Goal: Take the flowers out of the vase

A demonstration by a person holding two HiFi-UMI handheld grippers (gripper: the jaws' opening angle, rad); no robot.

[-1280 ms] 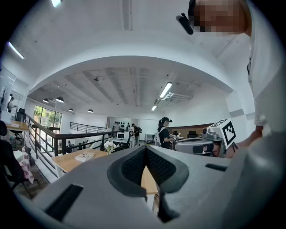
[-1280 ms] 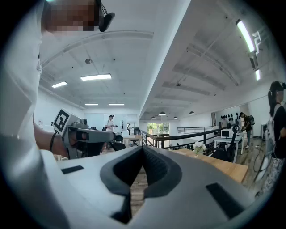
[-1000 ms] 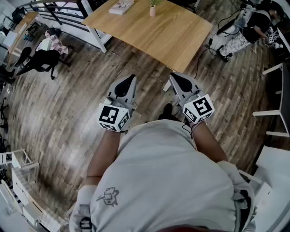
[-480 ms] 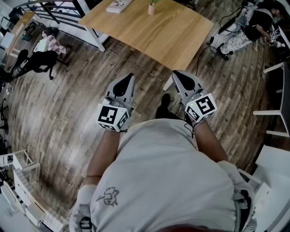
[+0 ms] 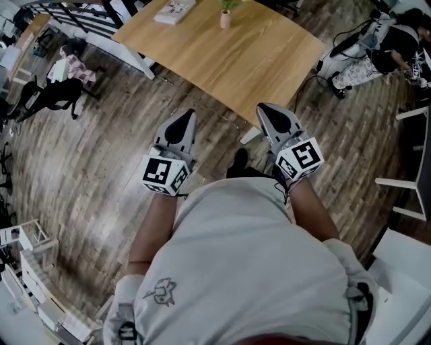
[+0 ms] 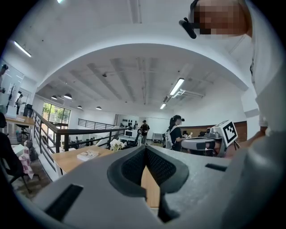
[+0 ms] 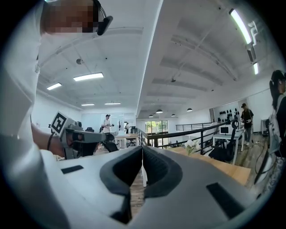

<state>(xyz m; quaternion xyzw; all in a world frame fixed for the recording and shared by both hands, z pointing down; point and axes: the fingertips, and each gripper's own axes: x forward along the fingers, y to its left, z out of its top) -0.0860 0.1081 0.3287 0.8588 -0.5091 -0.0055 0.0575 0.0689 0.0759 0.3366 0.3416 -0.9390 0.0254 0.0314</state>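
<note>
A small pink vase (image 5: pixel 225 19) with white flowers (image 5: pixel 229 4) stands at the far side of the wooden table (image 5: pixel 249 57). The flowers also show small in the left gripper view (image 6: pixel 117 144) and in the right gripper view (image 7: pixel 191 144). My left gripper (image 5: pixel 189 114) and right gripper (image 5: pixel 263 107) are held level, side by side, over the wood floor just short of the table's near edge, far from the vase. Both are shut with nothing between the pads. Jaw tips meet in both gripper views, left gripper (image 6: pixel 145 150), right gripper (image 7: pixel 142 149).
A book (image 5: pixel 176 9) lies on the table left of the vase. A person (image 5: pixel 384 40) sits on the floor at the upper right among cables. A chair with clothes (image 5: pixel 57 84) and a railing (image 5: pixel 101 20) are at the upper left. White furniture (image 5: pixel 407 256) stands at the right.
Both grippers have moved forward together towards the table, whose near edge now lies closer to their tips. Both stay shut.
</note>
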